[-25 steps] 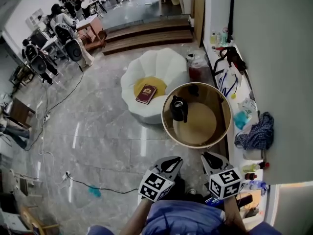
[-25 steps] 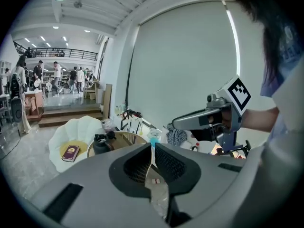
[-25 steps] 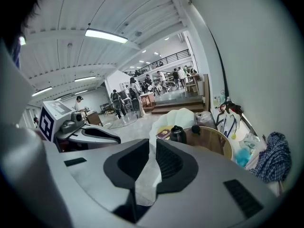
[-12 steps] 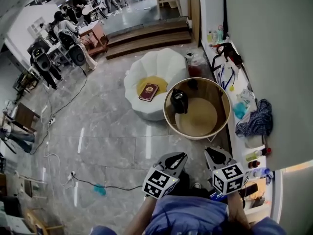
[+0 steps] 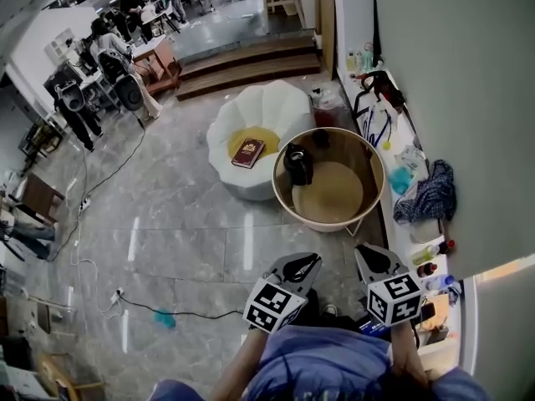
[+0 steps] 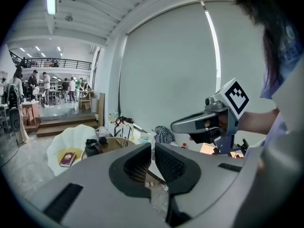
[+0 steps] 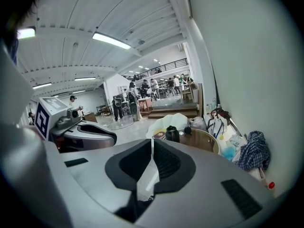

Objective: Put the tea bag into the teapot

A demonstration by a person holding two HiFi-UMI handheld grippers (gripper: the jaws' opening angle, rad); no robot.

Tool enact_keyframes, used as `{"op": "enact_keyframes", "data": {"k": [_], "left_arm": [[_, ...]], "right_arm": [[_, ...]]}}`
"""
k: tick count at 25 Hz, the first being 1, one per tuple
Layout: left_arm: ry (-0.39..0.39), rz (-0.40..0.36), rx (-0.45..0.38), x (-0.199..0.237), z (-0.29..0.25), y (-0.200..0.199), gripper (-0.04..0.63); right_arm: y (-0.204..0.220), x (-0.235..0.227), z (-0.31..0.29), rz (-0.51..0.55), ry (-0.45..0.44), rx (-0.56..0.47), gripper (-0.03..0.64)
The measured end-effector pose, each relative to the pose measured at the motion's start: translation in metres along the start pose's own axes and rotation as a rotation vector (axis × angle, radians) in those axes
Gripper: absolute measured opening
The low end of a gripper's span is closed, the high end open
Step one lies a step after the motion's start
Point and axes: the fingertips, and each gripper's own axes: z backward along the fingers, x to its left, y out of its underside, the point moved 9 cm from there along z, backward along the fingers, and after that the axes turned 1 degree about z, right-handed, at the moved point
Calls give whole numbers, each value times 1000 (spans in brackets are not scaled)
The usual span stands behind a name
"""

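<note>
- While both grippers were held low and close to the body, a white petal-shaped chair [image 5: 251, 124] stood farthest left, with a dark red book [image 5: 249, 152] on its yellow seat.
- Just beside the chair was a round, high-rimmed table [image 5: 334, 200]. The black teapot [image 5: 298, 164] stood upright on the table's left part, near the rim.
- The left gripper [image 5: 299, 266] was well short of the table and pointed forward toward it, marker cube up. The left forearm [image 5: 238, 366] slanted in from the lower left under a blue shirt.
- Its jaws were drawn almost together, leaving only a slit with nothing in it.
- The right gripper [image 5: 368, 257] was level with the left one and apart from it, aimed the same way. The right forearm [image 5: 401, 351] ran nearly straight behind it.
- Its jaws were clamped on the tea bag [image 7: 148, 172], a thin white strip standing on edge between the pads.
- The tea bag was well apart from the teapot, which showed ahead beyond the jaw tips in the right gripper view.
- A ledge [image 5: 410, 241] ran along the wall at far right, with a checked cloth [image 5: 428, 192] and small bottles on it.
</note>
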Motion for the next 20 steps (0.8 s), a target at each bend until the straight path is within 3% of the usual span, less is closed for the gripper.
{"op": "enact_keyframes", "data": {"k": [20], "left_arm": [[12, -20, -3, -15, 8, 7, 20]], "right_arm": [[11, -31, 42, -48, 150, -50, 29]]}}
